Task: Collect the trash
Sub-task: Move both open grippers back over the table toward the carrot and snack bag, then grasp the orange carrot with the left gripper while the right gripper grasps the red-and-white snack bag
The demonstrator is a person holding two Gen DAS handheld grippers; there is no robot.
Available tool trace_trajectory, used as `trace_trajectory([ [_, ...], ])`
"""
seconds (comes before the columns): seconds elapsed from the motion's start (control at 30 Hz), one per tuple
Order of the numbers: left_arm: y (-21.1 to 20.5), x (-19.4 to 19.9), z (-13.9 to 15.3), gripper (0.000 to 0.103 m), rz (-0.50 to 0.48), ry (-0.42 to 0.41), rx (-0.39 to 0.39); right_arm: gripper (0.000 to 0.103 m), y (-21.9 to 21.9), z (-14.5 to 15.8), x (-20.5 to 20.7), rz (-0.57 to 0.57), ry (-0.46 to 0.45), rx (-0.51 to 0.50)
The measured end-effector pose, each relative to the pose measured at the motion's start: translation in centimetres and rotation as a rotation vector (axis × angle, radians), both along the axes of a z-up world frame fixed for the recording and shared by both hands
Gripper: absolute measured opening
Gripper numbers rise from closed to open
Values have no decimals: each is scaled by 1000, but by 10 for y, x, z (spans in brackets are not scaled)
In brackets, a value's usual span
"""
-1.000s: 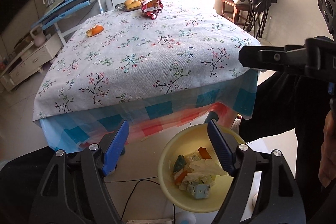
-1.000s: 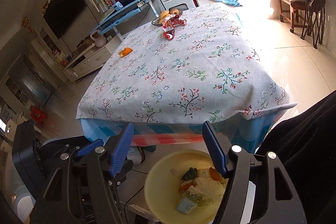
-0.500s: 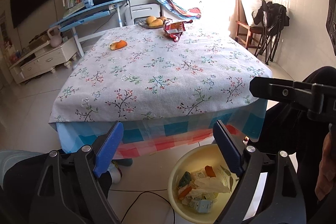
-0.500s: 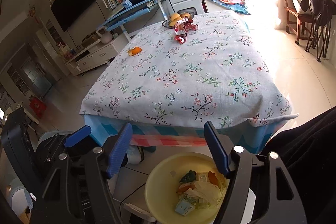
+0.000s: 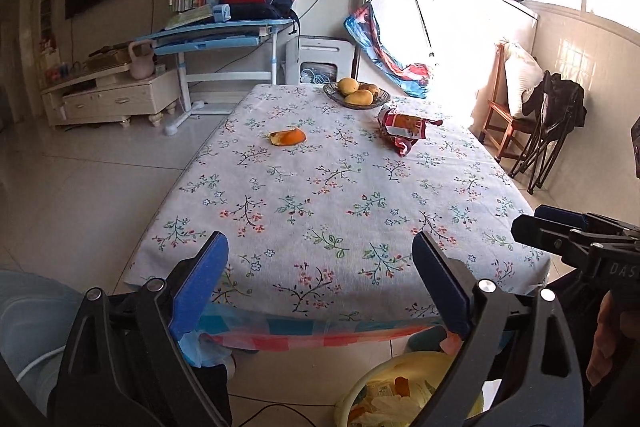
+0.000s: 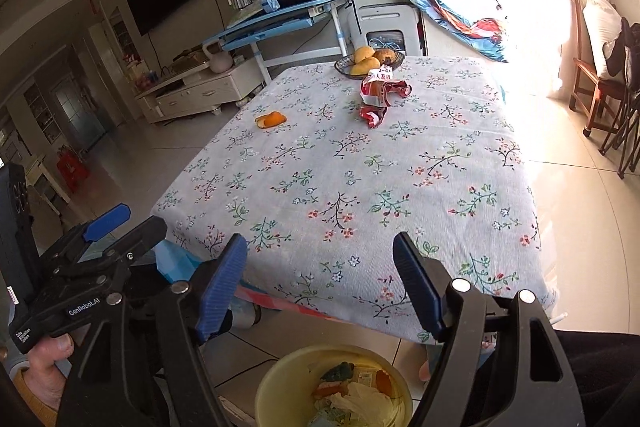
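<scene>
An orange peel [image 5: 288, 137] and a crumpled red snack wrapper [image 5: 404, 126] lie on the far half of the floral table [image 5: 320, 211]; both also show in the right wrist view, peel [image 6: 271, 119], wrapper [image 6: 380, 95]. A yellow trash bowl [image 6: 280, 383] with scraps sits on the floor at the table's near edge, also in the left view [image 5: 360, 387]. My left gripper [image 5: 320, 287] is open and empty above the near edge. My right gripper [image 6: 320, 279] is open and empty beside it.
A dish of yellow fruit [image 5: 357, 93] stands at the table's far end. A blue desk [image 5: 216, 35] and white cabinet [image 5: 112, 99] are at the far left, a wooden chair [image 5: 516, 115] at the right. A cable lies on the floor by the bowl.
Both grippers have risen and tilted up from over the trash bowl toward the tabletop. The bowl has slid to the bottom of both views. Both stay open.
</scene>
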State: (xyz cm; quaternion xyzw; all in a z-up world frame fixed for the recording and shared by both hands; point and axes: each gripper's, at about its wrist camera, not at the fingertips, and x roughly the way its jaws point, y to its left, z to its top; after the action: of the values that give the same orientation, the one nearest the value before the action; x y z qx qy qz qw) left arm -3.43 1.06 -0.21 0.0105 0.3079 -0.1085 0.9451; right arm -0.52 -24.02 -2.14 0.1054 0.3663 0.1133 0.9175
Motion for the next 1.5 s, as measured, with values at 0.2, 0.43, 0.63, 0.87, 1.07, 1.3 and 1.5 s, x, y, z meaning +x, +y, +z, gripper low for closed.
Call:
trace_trajectory([
  [0.2, 5, 44, 9, 93, 12, -13, 33, 73, -10, 9, 41, -1, -17, -24],
  [0.43, 8, 105, -3, 94, 24, 31, 57, 78, -17, 16, 109, -10, -11, -45],
  [0.63, 5, 160, -14, 94, 17, 58, 81, 78, -16, 8, 173, -21, 6, -88],
  [0.87, 3, 223, -33, 94, 6, 103, 95, 78, -15, -12, 239, -32, 50, -141],
  [1.07, -12, 271, -51, 93, -54, 134, 150, 78, -15, -35, 267, -9, 143, -144],
  [1.3, -17, 305, -72, 75, -120, 233, 128, 55, -22, -52, 275, 5, 217, -151],
  [1.5, -26, 304, -78, 25, -149, 270, 154, 46, -23, -51, 274, 23, 228, -131],
])
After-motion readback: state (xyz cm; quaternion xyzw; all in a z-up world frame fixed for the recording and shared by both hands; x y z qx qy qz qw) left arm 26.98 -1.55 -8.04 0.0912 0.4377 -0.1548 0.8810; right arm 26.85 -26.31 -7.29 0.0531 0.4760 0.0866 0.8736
